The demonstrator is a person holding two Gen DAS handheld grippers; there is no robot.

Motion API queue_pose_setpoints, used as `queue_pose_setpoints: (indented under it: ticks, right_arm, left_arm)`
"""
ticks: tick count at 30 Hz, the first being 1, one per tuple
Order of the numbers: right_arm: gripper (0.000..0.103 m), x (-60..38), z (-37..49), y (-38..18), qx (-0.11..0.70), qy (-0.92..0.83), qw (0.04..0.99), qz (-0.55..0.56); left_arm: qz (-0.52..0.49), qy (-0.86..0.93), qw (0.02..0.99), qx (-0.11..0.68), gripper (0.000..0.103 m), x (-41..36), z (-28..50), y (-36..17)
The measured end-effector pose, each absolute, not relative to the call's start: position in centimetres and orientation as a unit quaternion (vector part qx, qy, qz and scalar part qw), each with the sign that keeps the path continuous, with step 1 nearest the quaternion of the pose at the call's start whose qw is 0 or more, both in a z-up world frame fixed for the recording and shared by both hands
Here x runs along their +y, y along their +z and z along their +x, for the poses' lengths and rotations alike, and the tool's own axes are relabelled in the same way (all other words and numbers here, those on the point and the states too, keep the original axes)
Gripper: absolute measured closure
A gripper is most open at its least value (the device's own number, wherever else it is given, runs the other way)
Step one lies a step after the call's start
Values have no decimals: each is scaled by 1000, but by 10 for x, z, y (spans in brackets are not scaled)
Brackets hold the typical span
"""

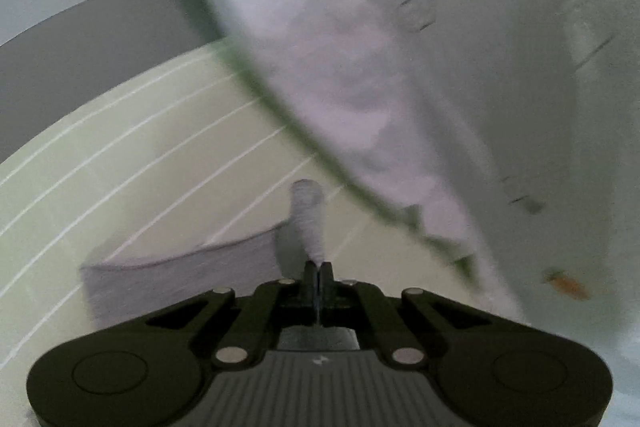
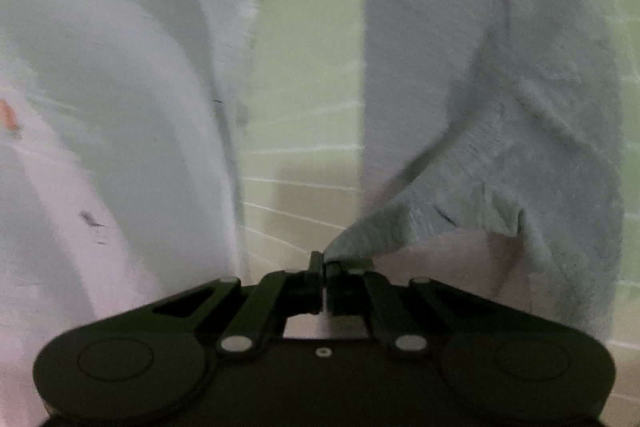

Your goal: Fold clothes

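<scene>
A pale, fuzzy garment [image 1: 420, 67] with small printed marks and an orange carrot print hangs in the air, blurred, filling the right of the left wrist view. My left gripper [image 1: 319, 269] is shut on a thin twisted bit of its fabric [image 1: 310, 219]. In the right wrist view the same garment [image 2: 100, 75] hangs at the left and another part of it [image 2: 520, 107] at the right. My right gripper [image 2: 325, 261] is shut on a corner of that right part [image 2: 360, 235].
A light green surface with white grid lines [image 1: 140, 147] lies below, also seen between the hanging parts in the right wrist view [image 2: 304, 107]. A grey floor [image 1: 80, 43] lies beyond its edge.
</scene>
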State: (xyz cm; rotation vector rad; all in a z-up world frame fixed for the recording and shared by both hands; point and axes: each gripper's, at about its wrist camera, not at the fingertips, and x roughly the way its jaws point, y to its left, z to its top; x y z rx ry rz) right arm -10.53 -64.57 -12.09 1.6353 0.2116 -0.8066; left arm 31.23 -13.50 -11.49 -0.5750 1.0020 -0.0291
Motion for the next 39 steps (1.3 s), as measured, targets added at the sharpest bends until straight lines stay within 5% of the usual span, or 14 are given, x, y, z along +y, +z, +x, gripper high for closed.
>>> queue_pose_setpoints:
  ticks: [11, 15, 20, 25, 27, 29, 32, 34, 37, 39]
  right_arm:
    - [102, -628, -167, -47, -32, -267, 697, 665]
    - [102, -602, -188, -62, 8, -270, 706, 654]
    - [101, -574, -205, -135, 121, -301, 644, 693]
    - [93, -567, -217, -170, 153, -308, 585, 734]
    - [77, -567, -216, -161, 153, -314, 600, 720]
    - [60, -569, -214, -151, 151, -317, 616, 705]
    - [56, -573, -208, -148, 153, -316, 624, 698]
    - [55, -573, -204, -150, 160, -314, 619, 701]
    - [55, -568, -200, -154, 173, -310, 615, 704]
    - [55, -564, -200, -154, 183, -308, 616, 702]
  left_arm:
    - [-327, -153, 892, 274, 103, -105, 216, 25]
    - [-318, -99, 892, 306, 103, -64, 160, -7]
    - [-308, 23, 851, 425, 103, -25, 122, -120]
    - [-309, 85, 809, 493, 102, -4, 96, -185]
    - [-319, 84, 807, 490, 85, 0, 89, -185]
    - [-322, 82, 808, 486, 55, -8, 91, -184]
    - [-321, 81, 812, 480, 27, -24, 98, -183]
    - [-321, 80, 815, 476, 19, -34, 102, -182]
    - [-281, 86, 825, 482, 21, -48, 114, -182]
    - [-235, 106, 835, 486, 45, -55, 116, -179]
